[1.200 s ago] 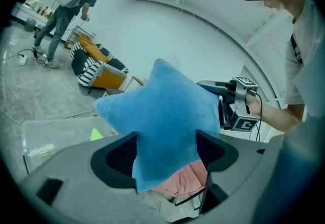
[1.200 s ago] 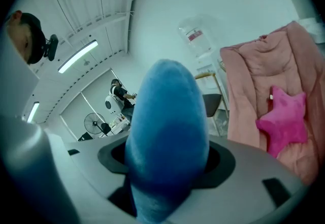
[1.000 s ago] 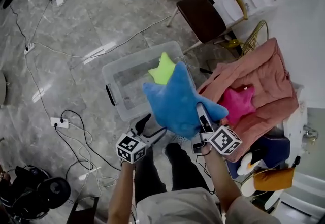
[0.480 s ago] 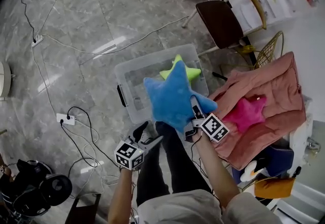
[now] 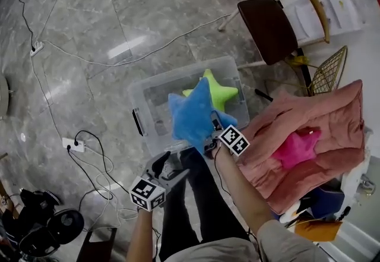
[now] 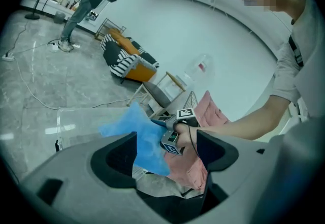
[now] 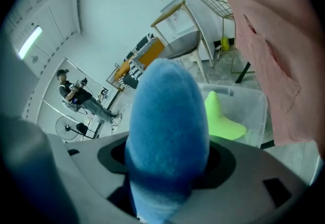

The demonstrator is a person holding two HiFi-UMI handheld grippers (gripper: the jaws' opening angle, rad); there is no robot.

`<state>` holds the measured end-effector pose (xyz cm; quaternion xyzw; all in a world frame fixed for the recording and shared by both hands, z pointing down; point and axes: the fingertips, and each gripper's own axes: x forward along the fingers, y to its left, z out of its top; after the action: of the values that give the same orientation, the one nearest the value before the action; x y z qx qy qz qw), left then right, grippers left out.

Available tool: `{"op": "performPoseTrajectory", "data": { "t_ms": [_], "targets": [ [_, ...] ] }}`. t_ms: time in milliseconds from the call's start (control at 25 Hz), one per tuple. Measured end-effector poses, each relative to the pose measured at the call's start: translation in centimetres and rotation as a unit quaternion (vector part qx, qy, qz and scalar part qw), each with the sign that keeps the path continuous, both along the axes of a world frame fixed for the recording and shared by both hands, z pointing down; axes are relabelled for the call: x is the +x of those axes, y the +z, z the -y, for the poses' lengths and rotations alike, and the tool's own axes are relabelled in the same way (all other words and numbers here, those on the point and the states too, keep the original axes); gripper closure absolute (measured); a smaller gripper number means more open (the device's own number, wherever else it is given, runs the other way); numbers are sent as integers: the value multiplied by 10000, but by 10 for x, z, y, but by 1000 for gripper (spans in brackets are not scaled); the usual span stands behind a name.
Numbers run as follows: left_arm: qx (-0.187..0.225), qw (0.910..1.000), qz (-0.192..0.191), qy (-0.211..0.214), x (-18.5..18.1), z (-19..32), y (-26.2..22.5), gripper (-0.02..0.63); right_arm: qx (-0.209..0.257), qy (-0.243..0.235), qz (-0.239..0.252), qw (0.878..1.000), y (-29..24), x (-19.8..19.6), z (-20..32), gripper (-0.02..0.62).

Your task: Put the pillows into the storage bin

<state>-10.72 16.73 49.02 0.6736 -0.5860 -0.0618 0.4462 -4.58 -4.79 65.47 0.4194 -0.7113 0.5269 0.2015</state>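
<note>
Your right gripper (image 5: 212, 129) clamps the blue star pillow (image 5: 191, 115) above the near edge of the clear bin (image 5: 142, 91), where a green pillow (image 5: 221, 92) already lies. Your left gripper (image 5: 169, 163) hangs wide and empty just short of the bin. A pink pillow (image 5: 295, 148) waits to the bin's right.

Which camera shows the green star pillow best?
Head view: the green star pillow lies in the storage bin, partly behind the blue pillow. Right gripper view shows only part of it; left gripper view, none.
</note>
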Motion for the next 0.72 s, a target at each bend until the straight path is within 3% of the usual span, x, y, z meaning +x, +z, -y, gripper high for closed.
{"op": "performPoseTrajectory", "data": {
  "t_ms": [320,720],
  "targets": [
    [-326,9992,100,-214,-31,22,47,235,-437,-434,-556,9966,117,-18,10,298],
    [-534,9963,-48,-666,-28,32,90,233,-990,-584,-733,9907,199,-26,1,291]
  ]
}}
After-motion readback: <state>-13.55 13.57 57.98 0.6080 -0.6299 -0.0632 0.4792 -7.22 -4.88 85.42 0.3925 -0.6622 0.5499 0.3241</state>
